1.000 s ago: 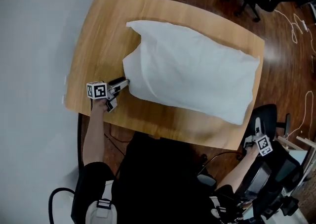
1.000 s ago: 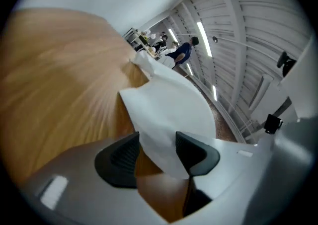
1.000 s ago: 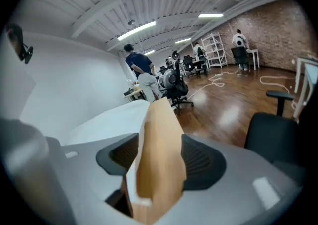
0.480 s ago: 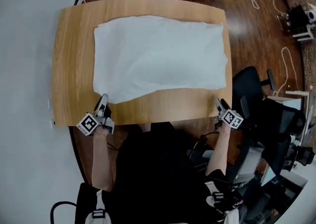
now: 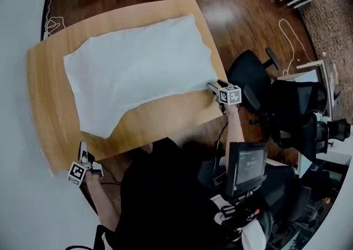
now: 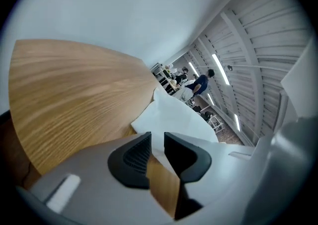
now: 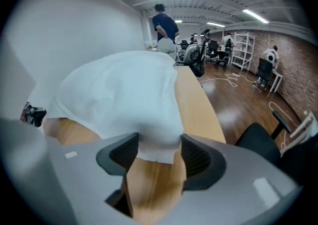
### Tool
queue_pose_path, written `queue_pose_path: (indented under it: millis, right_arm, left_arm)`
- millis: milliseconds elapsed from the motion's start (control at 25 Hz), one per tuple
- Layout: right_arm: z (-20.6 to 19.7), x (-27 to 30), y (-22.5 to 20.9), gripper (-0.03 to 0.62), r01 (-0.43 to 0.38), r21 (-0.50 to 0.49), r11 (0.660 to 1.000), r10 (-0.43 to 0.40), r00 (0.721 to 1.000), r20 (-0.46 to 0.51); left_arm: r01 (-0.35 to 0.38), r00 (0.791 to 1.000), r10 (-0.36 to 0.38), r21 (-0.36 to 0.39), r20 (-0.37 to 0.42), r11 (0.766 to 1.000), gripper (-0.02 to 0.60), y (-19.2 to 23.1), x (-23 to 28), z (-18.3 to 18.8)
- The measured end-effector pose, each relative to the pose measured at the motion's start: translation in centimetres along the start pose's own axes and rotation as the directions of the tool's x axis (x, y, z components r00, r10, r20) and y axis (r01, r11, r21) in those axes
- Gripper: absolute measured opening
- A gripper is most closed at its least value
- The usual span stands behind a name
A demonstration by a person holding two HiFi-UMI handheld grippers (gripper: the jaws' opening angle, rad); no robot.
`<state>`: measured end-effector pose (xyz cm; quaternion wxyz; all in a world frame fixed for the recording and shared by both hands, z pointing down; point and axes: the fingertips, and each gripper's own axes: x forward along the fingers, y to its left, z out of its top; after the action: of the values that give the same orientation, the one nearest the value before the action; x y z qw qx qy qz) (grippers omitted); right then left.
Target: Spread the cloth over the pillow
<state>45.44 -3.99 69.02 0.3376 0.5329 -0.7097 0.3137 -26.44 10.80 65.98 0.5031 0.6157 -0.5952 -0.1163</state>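
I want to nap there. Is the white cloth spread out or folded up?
Spread out. The cloth lies open in one wide sheet over most of the table.

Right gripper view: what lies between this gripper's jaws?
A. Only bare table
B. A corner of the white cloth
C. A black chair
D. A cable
B: a corner of the white cloth reaches in between the jaws of the right gripper, which stand wide apart and have just been opening, over the wooden table.
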Motion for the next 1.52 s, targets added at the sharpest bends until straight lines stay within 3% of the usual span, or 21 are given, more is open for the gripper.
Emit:
queue_pose_path:
  millis: [40,80,120,320,400,520,640,680,720,760,840,880,920,1000,1040,1080,1200,1280,1360,1480,1520]
  right_arm:
    - [-0.3,-0.3,-0.7,0.240,-0.001,-0.020,1.000,0.000,0.999,-0.045]
    - [-0.4,-1.2,-1.1,0.068,0.004,-0.033,0.999,-0.007,0.996,-0.086]
    - [0.1,-2.7,-1.0,0.018,0.008,-0.036,0.999,-0.012,0.994,-0.106]
    - [7.6,-12.6,-0.1,0.014,0.051,-0.067,0.996,-0.050,0.999,0.019]
    - [8.7,-13.3,-1.5,0.014,0.074,-0.087,0.993,-0.071,0.997,0.034]
    - [6.4,-8.2,-3.6,0.015,0.028,-0.092,0.995,-0.035,0.997,-0.072]
    - [1.5,-1.8,-4.9,0.028,-0.086,-0.109,0.990,0.057,0.969,-0.239]
    - [0.7,-1.0,-5.4,0.081,-0.111,-0.107,0.988,0.078,0.957,-0.279]
    - [0.8,-1.2,-6.5,0.193,-0.114,-0.103,0.988,0.079,0.951,-0.298]
    - [2.0,-2.0,-8.2,0.296,-0.089,-0.106,0.990,0.055,0.955,-0.290]
    - [7.6,-3.8,-11.2,0.313,-0.013,-0.119,0.993,-0.009,0.983,-0.183]
    - [11.4,-3.6,-11.6,0.311,-0.018,-0.108,0.994,0.008,0.996,-0.094]
    - [15.5,-2.5,-10.9,0.311,-0.077,-0.079,0.994,0.077,0.997,0.004]
    - [22.5,2.1,-7.8,0.289,-0.273,-0.016,0.962,0.272,0.949,0.161]
    - [25.0,5.1,-6.6,0.268,-0.343,-0.001,0.939,0.337,0.923,0.188]
    - [26.8,8.3,-6.1,0.258,-0.373,0.008,0.928,0.366,0.914,0.178]
    - [30.4,15.3,-7.7,0.252,-0.379,0.114,0.918,0.366,0.923,0.119]
    - [32.2,17.3,-6.6,0.252,-0.406,0.195,0.893,0.397,0.914,0.087]
    - [32.6,18.2,-4.1,0.234,-0.418,0.197,0.887,0.424,0.906,0.013]
    - [33.5,17.5,-2.1,0.017,-0.407,0.126,0.905,0.411,0.911,-0.014]
    - [34.0,17.1,-1.7,0.013,-0.407,0.104,0.908,0.409,0.913,0.000]
  left_arm:
    - [0.019,1.000,-0.019,0.031,-0.011,0.999,0.063,-1.2,0.5,-0.1]
    - [0.042,0.999,-0.040,0.064,-0.027,0.997,0.063,-2.7,0.9,-0.1]
    - [0.067,0.997,-0.063,0.098,-0.043,0.993,0.063,-4.2,1.3,0.1]
    - [0.192,0.979,-0.170,0.237,-0.110,0.952,0.063,-11.1,3.4,1.0]
    - [0.231,0.969,-0.199,0.257,-0.145,0.938,0.063,-12.8,4.8,0.4]
    - [0.272,0.953,-0.226,0.242,-0.201,0.931,0.063,-14.1,6.7,-0.5]
    - [0.276,0.947,-0.222,0.235,-0.233,0.932,0.063,-14.3,7.5,-0.8]
    - [0.273,0.947,-0.216,0.242,-0.240,0.931,0.063,-14.3,7.6,-0.9]
    - [0.271,0.947,-0.210,0.250,-0.244,0.930,0.063,-14.3,7.7,-1.0]
    - [0.266,0.948,-0.205,0.255,-0.244,0.930,0.063,-14.2,7.8,-1.0]
    - [0.249,0.955,-0.192,0.255,-0.228,0.934,0.063,-14.0,7.8,-0.8]
    - [0.237,0.959,-0.185,0.255,-0.214,0.937,0.063,-14.0,7.9,-0.5]
    - [0.224,0.965,-0.175,0.261,-0.197,0.939,0.063,-14.2,8.2,0.0]
    - [0.194,0.975,-0.145,0.319,-0.170,0.928,0.063,-14.6,9.8,1.4]
    - [0.174,0.980,-0.121,0.375,-0.161,0.910,0.064,-14.6,11.2,2.3]
    - [0.153,0.984,-0.093,0.444,-0.154,0.883,0.087,-14.3,13.2,3.4]
    - [0.140,0.985,-0.043,0.623,-0.168,0.769,0.274,-16.0,21.6,8.0]
    - [0.162,0.978,-0.030,0.665,-0.205,0.729,0.377,-19.5,26.7,12.2]
    - [0.183,0.969,-0.022,0.653,-0.246,0.735,0.410,-20.3,30.8,15.8]
    - [0.205,0.929,0.040,0.601,-0.368,0.772,0.411,-18.9,36.4,16.9]
    - [0.193,0.911,0.083,0.596,-0.404,0.780,0.411,-18.0,37.5,16.4]
